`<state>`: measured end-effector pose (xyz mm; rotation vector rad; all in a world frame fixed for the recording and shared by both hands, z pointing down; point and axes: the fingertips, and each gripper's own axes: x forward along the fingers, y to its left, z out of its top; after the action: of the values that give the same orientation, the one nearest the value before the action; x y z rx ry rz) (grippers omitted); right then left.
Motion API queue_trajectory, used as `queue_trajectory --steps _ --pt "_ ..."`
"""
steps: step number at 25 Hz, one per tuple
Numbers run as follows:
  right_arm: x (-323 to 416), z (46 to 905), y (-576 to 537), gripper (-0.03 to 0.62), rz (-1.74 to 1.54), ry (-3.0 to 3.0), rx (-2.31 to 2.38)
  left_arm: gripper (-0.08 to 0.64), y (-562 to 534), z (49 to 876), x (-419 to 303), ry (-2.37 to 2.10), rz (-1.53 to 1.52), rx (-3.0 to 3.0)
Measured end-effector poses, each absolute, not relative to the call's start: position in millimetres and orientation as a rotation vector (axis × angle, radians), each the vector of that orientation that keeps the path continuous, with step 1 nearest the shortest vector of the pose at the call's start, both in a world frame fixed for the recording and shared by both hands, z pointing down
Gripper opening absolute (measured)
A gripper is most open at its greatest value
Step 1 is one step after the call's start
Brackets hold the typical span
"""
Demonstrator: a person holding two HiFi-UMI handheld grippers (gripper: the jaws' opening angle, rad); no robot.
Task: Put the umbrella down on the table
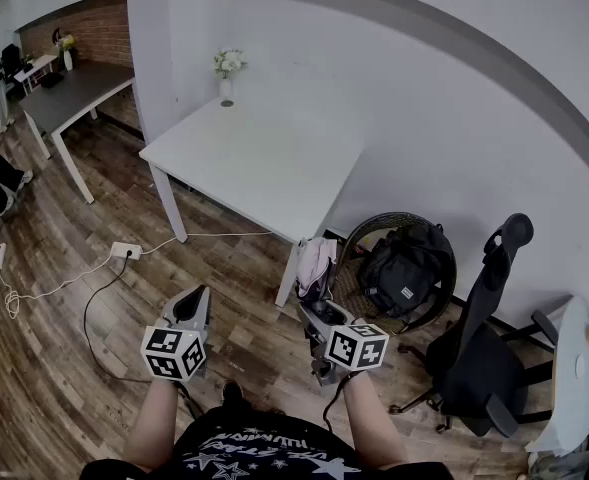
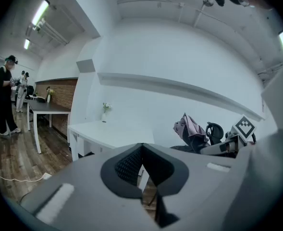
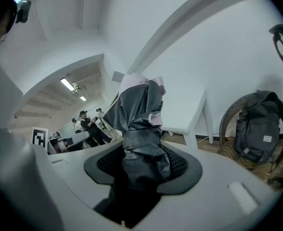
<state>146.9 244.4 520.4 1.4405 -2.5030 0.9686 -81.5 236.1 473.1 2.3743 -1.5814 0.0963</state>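
Observation:
My right gripper [image 1: 314, 306] is shut on a folded pink and grey umbrella [image 1: 316, 266], which stands up out of the jaws just in front of the near right corner of the white table [image 1: 254, 158]. In the right gripper view the umbrella [image 3: 139, 124] fills the gap between the pads, with the table [image 3: 189, 109] behind it. My left gripper [image 1: 195, 299] hangs over the wooden floor to the left, its jaws shut with nothing between them. The left gripper view shows its own closed pads [image 2: 129, 166], the table [image 2: 107, 131] and the umbrella [image 2: 191, 129] off to the right.
A vase of flowers [image 1: 227, 73] stands at the table's far edge. A wicker basket with a black backpack [image 1: 404, 268] sits right of the table, beside a black office chair [image 1: 484, 338]. A power strip [image 1: 124, 250] and cable lie on the floor. People stand by a dark table [image 1: 74, 93] at far left.

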Motion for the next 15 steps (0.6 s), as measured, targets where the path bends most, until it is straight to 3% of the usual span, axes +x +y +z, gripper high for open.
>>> queue_trajectory --steps 15 --pt "119 525 210 0.235 0.968 -2.431 1.517 0.003 192 481 -109 -1.485 0.098 2.419"
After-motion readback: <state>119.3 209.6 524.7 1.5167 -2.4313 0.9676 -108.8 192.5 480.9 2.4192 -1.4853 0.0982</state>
